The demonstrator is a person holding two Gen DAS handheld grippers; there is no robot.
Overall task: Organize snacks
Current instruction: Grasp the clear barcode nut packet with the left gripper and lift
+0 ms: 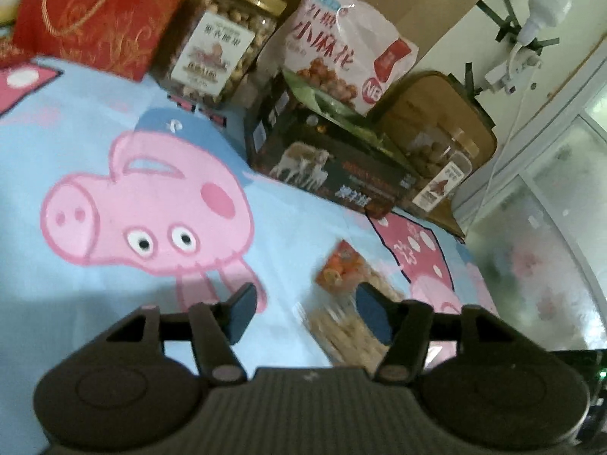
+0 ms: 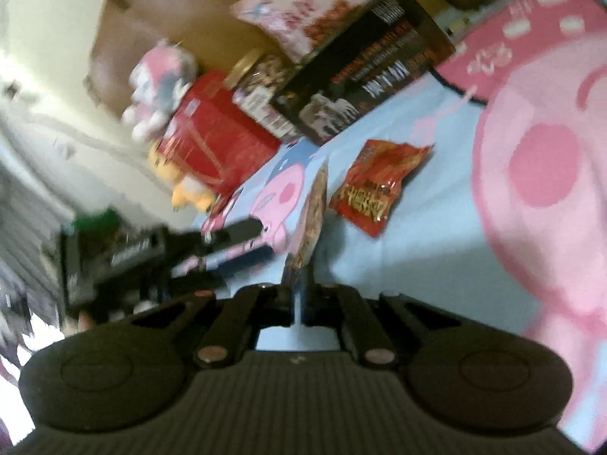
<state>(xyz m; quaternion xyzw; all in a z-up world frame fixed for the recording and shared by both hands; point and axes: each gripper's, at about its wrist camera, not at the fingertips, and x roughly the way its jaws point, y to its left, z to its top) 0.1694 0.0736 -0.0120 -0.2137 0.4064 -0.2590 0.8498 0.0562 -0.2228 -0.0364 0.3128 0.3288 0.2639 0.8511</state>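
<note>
Right gripper (image 2: 301, 295) fingers clenched on a thin snack packet (image 2: 309, 216), held edge-up off the bed sheet (image 2: 417, 265), probably for carrying to the row at the headboard. Red packet (image 2: 375, 185) lies beyond the tips. Left gripper (image 1: 303, 314) fingers released, angled down, biscuit packet (image 1: 341, 326) below them, untouched.

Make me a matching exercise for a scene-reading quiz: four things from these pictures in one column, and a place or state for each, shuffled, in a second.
Things:
1. right tongs
2. left tongs
3. red snack bag
4. pink snack bag

Places or states:
A. lying flat on the blue sheet, touched by nothing
B. propped up behind the dark box
C. open, nothing clamped
D. shut on a thin snack packet

Pairs: 1-D, 2-C, 3-A, 4-B
</note>
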